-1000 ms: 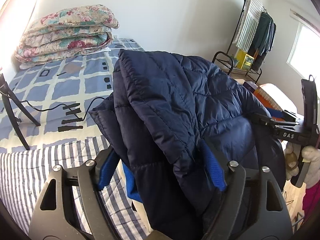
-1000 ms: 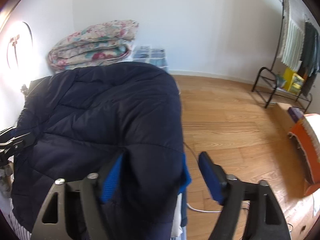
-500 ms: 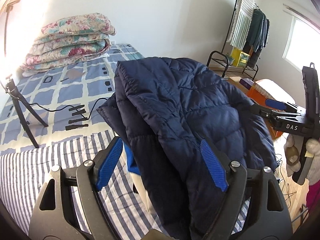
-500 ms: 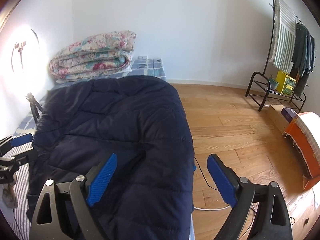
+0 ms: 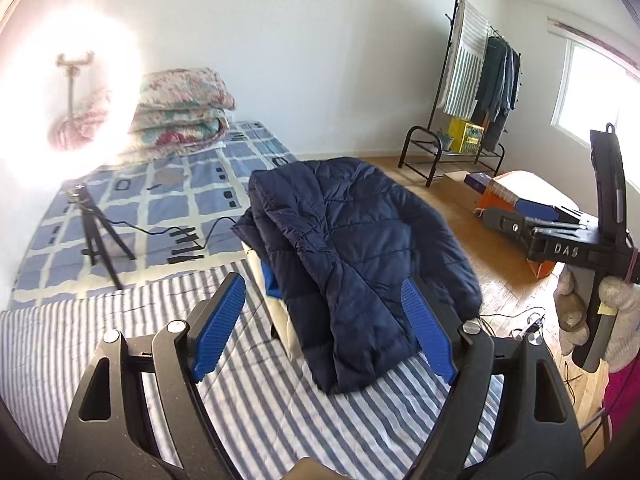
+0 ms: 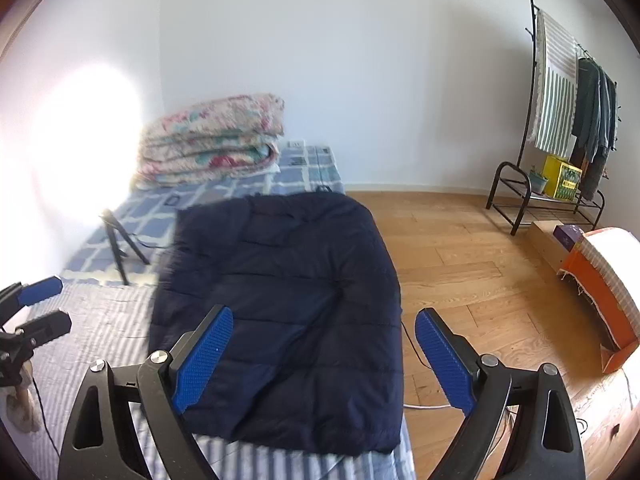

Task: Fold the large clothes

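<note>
A navy quilted jacket (image 5: 352, 240) lies folded on the striped sheet (image 5: 60, 340) near the bed's edge, resting on a white and a blue folded item (image 5: 271, 284). My left gripper (image 5: 324, 328) hovers open in front of it, nothing between its blue pads. In the right wrist view the jacket (image 6: 280, 280) shows as a flat rectangle, and my right gripper (image 6: 320, 356) stands open above its near edge without touching it. A gloved hand (image 5: 616, 308) holds the right gripper (image 5: 520, 216) at the jacket's right side. The left gripper (image 6: 44, 308) shows at the far left.
A folded floral quilt (image 5: 180, 112) sits at the bed's head on a blue checked cover. A small black tripod (image 5: 96, 232) with a cable stands on the bed beside a glaring light. Wooden floor (image 6: 460, 272), a clothes rack (image 6: 560, 120) and an orange box (image 6: 600, 292) lie to the right.
Both grippers drew back and up from the jacket. The jacket, earlier between their fingers, now lies free on the bed. The right jaws opened wider.
</note>
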`<action>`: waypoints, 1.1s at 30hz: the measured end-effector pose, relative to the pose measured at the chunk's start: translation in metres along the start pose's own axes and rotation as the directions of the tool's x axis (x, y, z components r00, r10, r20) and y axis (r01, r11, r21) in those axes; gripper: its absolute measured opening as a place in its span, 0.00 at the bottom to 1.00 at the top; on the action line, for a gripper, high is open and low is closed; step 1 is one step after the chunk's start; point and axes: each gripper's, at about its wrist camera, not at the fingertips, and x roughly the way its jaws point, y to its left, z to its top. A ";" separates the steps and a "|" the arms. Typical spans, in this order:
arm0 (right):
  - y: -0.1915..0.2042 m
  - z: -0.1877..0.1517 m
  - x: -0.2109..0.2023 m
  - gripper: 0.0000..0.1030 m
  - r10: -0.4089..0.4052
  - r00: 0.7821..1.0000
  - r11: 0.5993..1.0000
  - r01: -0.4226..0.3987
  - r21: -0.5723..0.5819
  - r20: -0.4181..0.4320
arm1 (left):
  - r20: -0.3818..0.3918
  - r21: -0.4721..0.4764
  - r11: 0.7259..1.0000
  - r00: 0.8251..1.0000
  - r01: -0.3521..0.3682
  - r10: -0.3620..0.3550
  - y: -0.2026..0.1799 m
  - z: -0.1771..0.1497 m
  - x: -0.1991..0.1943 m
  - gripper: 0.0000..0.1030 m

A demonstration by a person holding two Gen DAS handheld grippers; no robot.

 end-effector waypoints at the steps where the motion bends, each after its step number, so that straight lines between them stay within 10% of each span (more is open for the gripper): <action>1: 0.003 0.000 -0.013 0.93 0.008 1.000 1.000 -0.008 0.005 0.011 | 0.006 0.004 1.000 1.000 0.000 0.000 -0.002 -0.002 -0.014 0.80; 17: 0.085 -0.056 -0.201 1.00 -0.006 0.995 0.998 0.013 -0.068 0.095 | 0.100 0.025 0.999 0.994 -0.036 0.033 -0.035 -0.081 -0.214 0.91; 33: 0.124 -0.176 -0.265 1.00 -0.014 0.996 1.000 0.016 -0.023 0.092 | 0.124 0.030 0.993 0.986 -0.113 0.108 -0.044 -0.166 -0.298 0.98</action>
